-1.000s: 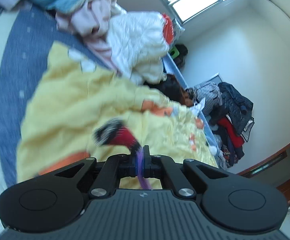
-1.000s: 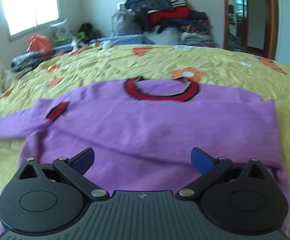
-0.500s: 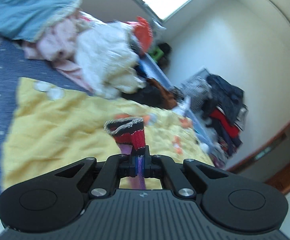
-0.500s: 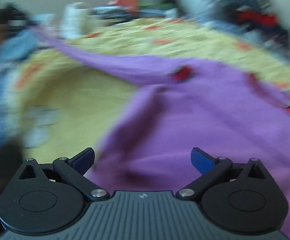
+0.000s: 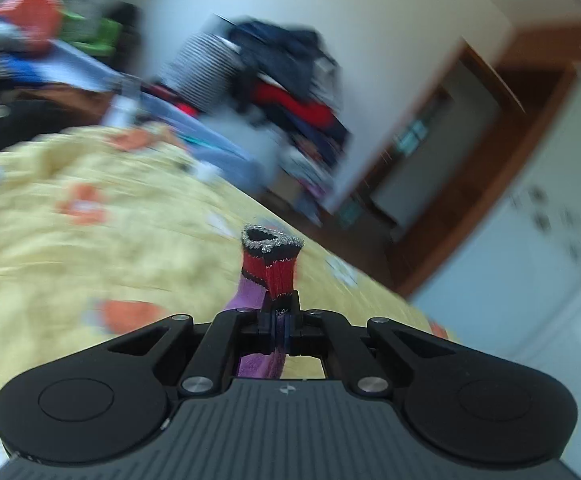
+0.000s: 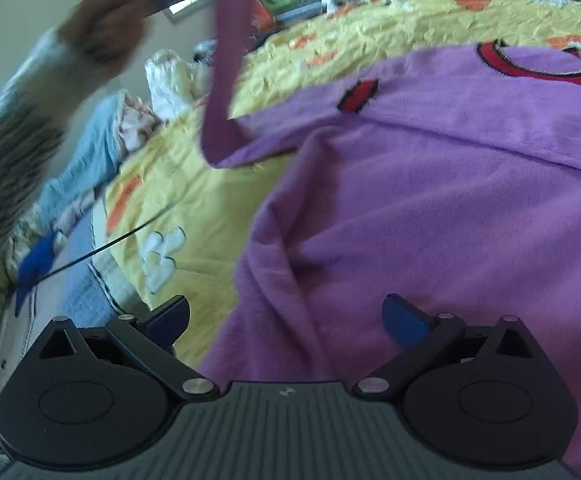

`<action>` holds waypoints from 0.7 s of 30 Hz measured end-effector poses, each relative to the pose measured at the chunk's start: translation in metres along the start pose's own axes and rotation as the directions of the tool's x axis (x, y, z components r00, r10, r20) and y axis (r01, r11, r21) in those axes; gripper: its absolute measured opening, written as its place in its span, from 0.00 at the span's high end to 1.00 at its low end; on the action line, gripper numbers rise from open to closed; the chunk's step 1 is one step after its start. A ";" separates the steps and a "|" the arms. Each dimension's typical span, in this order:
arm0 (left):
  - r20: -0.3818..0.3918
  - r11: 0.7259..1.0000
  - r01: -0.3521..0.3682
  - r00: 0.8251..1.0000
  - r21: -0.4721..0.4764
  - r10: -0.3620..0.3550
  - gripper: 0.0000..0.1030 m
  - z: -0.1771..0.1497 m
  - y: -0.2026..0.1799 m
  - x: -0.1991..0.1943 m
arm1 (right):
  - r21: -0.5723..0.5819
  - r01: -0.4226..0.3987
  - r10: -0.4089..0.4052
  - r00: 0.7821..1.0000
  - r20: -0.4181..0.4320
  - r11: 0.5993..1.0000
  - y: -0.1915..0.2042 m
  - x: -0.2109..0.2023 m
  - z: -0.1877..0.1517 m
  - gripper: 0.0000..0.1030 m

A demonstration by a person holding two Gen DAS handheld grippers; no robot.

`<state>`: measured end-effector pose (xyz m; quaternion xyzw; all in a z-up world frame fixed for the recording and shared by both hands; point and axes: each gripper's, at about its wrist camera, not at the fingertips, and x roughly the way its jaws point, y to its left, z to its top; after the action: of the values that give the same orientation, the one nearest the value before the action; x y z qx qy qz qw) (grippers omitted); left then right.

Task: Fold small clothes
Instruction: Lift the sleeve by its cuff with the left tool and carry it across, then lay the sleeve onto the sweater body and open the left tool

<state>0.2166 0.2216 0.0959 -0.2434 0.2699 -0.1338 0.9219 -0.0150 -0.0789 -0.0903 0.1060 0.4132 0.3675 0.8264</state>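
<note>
A small purple sweater (image 6: 450, 200) with a red and black collar (image 6: 538, 62) lies flat on a yellow bedspread (image 6: 194, 184). My left gripper (image 5: 280, 312) is shut on the sweater's sleeve just below its red and black cuff (image 5: 270, 256), which sticks up past the fingers. In the right wrist view that sleeve (image 6: 226, 60) rises steeply from the bed toward a person's hand (image 6: 102, 28) at the upper left. My right gripper (image 6: 286, 320) hangs open over the sweater's lower left edge, nothing between its blue pads.
Piles of clothes (image 5: 290, 80) are stacked by the far wall, beside a wooden door frame (image 5: 490, 160). Blue and pink garments (image 6: 90, 152) lie at the bed's left edge. A thin black cord (image 6: 110, 240) crosses the bedspread there.
My left gripper has swung up and across the bed with the sleeve cuff still in it, lifting the sleeve. The right gripper's view has turned left toward the sweater's side edge.
</note>
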 end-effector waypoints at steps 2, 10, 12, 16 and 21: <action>-0.053 0.997 0.048 0.998 0.059 -0.045 0.98 -0.012 -0.038 0.036 | 0.003 0.093 -0.093 0.996 0.013 0.996 -0.002 -0.009 -0.001 0.00; -0.286 0.938 0.247 0.942 0.243 -0.174 0.98 -0.117 -0.180 0.151 | -0.036 0.394 -0.393 0.919 0.023 0.919 -0.006 -0.038 -0.011 0.00; -0.332 0.917 0.287 0.924 0.276 -0.189 0.98 -0.147 -0.203 0.166 | -0.019 0.379 -0.378 0.925 0.020 0.925 -0.007 -0.045 -0.016 0.00; -0.399 0.881 0.348 0.893 0.320 -0.208 0.98 -0.195 -0.237 0.182 | 0.002 0.406 -0.406 0.914 0.007 0.914 -0.010 -0.054 -0.026 0.00; -0.460 0.866 0.386 0.862 0.317 -0.216 0.98 -0.229 -0.250 0.194 | 0.065 0.397 -0.398 0.917 -0.001 0.915 -0.024 -0.060 -0.033 0.00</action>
<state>0.2175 -0.1494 -0.0266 -0.0572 0.3815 -0.3791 0.8411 -0.0508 -0.1420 -0.0863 0.0486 0.4325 0.1777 0.8826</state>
